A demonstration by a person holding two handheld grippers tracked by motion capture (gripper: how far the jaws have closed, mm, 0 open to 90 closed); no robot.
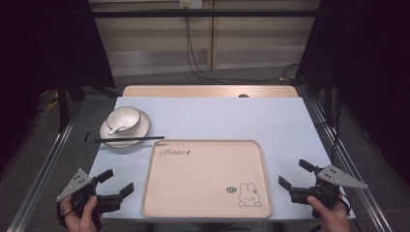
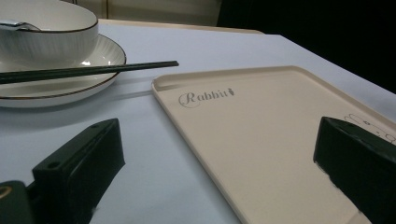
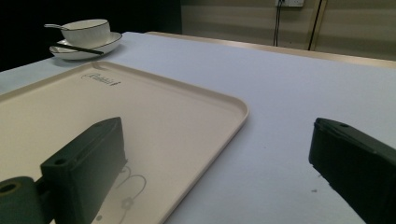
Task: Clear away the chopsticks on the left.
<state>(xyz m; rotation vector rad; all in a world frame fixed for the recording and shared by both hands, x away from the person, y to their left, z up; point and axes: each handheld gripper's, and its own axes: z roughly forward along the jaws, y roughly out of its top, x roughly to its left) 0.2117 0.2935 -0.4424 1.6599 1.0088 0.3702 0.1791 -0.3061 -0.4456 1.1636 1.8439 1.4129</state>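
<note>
Landmark: I take the beige rectangular plastic tray [image 1: 207, 179] with the rabbit drawing as reference; it lies on the pale blue table top [image 1: 270, 121], at the near edge, nothing on it.

Left gripper: my left gripper [image 1: 115, 182] hovers just off the tray's left side, jaws spread wide, nothing between them. In the left gripper view the tray's left rim runs between the two black jaws.

Right gripper: my right gripper [image 1: 296, 174] hangs just off the tray's right side, jaws likewise wide apart and empty.

Tableware: the white ribbed ceramic bowl [image 1: 123, 118] with dark rim sits on the white dark-rimmed saucer plate [image 1: 110, 137], beyond the tray's far left corner. A white spoon [image 1: 115, 129] lies in the bowl.

Chopsticks: the pair of black chopsticks [image 1: 128, 139] rests across the plate's near rim, tips overhanging toward the tray's far left corner, apart from it.

Judgement, step: nothing is gripped yet; I read this as the start of moving the tableware onto the tray.

Risk 1: chopsticks rest loosely on the rim; any nudge of the plate or bowl would likely roll them onto the table.

Risk 2: lifting bowl and plate as a stack by one rim could tilt them, sliding the bowl and spoon.

Risk 3: thin, round chopsticks may scissor or slip out if pinched off-centre.

Risk 4: a low approach may catch the tray's rim and shift it.
</note>
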